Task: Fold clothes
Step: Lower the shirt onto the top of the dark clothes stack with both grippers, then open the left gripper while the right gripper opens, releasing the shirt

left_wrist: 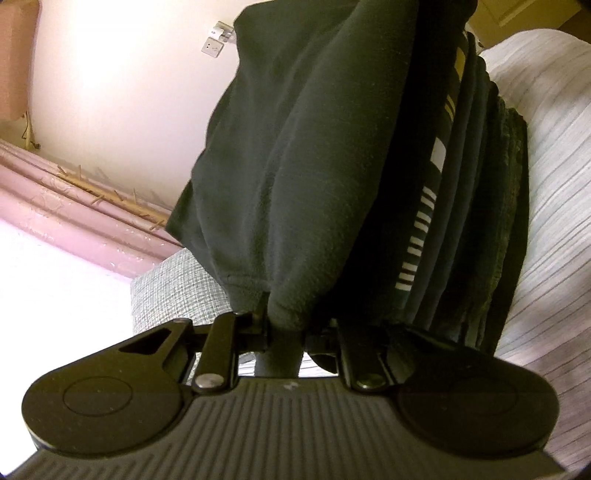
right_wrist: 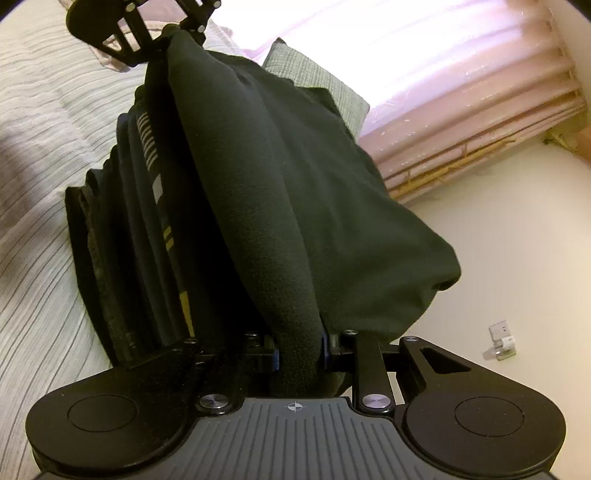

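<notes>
Two grippers share one dark fleece garment (left_wrist: 295, 155), held taut between them above a stack of folded clothes (left_wrist: 476, 206) on the striped bedspread (left_wrist: 554, 129). Our left gripper (left_wrist: 282, 325) has its fingers drawn narrow on a bunched end of the fleece; our right gripper (right_wrist: 299, 350) likewise pinches a thick roll of the same fabric between its blue-lined pads. In the right wrist view the left gripper (right_wrist: 159, 33) appears at the far end of the garment, so we grip it at opposite ends. We judge the task well advanced: several dark items (one bearing white and yellow stripes) already lie folded in the stack, and the fleece appears doubled over. What remains, as far as we can tell, is to lower it onto the stack and release. Whether further unfolded clothes wait elsewhere is not shown.
</notes>
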A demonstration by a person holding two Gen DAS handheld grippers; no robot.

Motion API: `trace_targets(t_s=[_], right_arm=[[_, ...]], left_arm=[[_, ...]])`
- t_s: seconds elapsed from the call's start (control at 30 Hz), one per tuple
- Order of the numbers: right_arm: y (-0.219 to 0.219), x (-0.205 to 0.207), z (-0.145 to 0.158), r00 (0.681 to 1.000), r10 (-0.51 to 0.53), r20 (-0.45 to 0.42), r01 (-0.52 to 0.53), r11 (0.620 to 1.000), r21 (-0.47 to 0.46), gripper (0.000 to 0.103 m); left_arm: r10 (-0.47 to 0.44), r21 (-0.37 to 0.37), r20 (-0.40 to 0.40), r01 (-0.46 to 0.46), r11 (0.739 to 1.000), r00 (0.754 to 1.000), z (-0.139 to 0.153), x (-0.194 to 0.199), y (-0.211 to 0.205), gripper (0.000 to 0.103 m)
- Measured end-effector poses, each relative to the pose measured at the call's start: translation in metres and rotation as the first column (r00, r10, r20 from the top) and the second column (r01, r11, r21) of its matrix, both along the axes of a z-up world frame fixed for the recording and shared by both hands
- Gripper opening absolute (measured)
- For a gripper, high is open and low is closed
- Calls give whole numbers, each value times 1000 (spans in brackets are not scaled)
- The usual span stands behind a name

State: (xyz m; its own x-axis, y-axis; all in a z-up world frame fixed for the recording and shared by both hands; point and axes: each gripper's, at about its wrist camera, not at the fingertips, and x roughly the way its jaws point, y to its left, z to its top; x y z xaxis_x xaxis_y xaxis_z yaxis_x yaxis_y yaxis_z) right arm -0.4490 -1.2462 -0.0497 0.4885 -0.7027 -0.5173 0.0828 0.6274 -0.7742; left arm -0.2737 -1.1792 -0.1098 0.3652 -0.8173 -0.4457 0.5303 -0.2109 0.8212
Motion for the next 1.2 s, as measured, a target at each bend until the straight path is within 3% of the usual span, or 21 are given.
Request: trace_targets(t_s=[0.2, 0.27, 0.43, 0.57, 0.7, 0.8, 0.87, 0.9, 0.93, 1.0, 1.1, 1.2], right_arm=[[-19, 20, 21, 998, -3, -61, 4, 1000, 15, 24], [-21, 22, 22, 997, 0, -71, 0, 1000, 5, 24], [-21, 25, 16, 996, 4, -92, -7, 999, -33, 25], [-18, 27, 10, 994, 8, -112, -16, 997, -72, 25], [-15, 27, 3, 993, 9, -120, -19, 996, -83, 26], [-14, 22, 3, 992, 11, -129, -23, 996, -90, 27], [-13, 15, 6, 991, 12, -133, -25, 995, -95, 32], [-13, 11, 9, 992, 5, -129, -18, 995, -98, 40], [-13, 6, 14, 993, -17, -117, 7, 996, -85, 51], [-16, -5, 25, 994, -71, -88, 67, 997, -45, 59], [-18, -17, 48, 991, -132, 7, 132, 991, 34, 59], [-23, -13, 81, 967, -156, 202, 124, 978, 166, 59]], left_arm=[[27, 30, -9, -27, 999, 1000, 23, 20, -22, 12], [40, 38, -23, -39, 998, 999, 34, 28, -22, 17], [89, 71, -111, -82, 994, 990, 59, 49, -5, 26], [133, 36, -206, -129, 991, 969, 91, 69, 10, 28], [166, -66, -333, -199, 978, 928, 129, 84, 5, 28], [139, -76, -414, -187, 979, 900, 147, 86, -18, 28], [140, -42, -425, -174, 984, 894, 142, 84, -28, 28], [141, -25, -429, -168, 986, 892, 138, 83, -33, 28], [142, -7, -433, -161, 987, 890, 135, 81, -38, 26], [145, 28, -441, -148, 989, 885, 128, 79, -48, 26], [155, 64, -454, -141, 988, 877, 120, 77, -59, 25], [162, 64, -461, -149, 987, 872, 122, 71, -58, 20]])
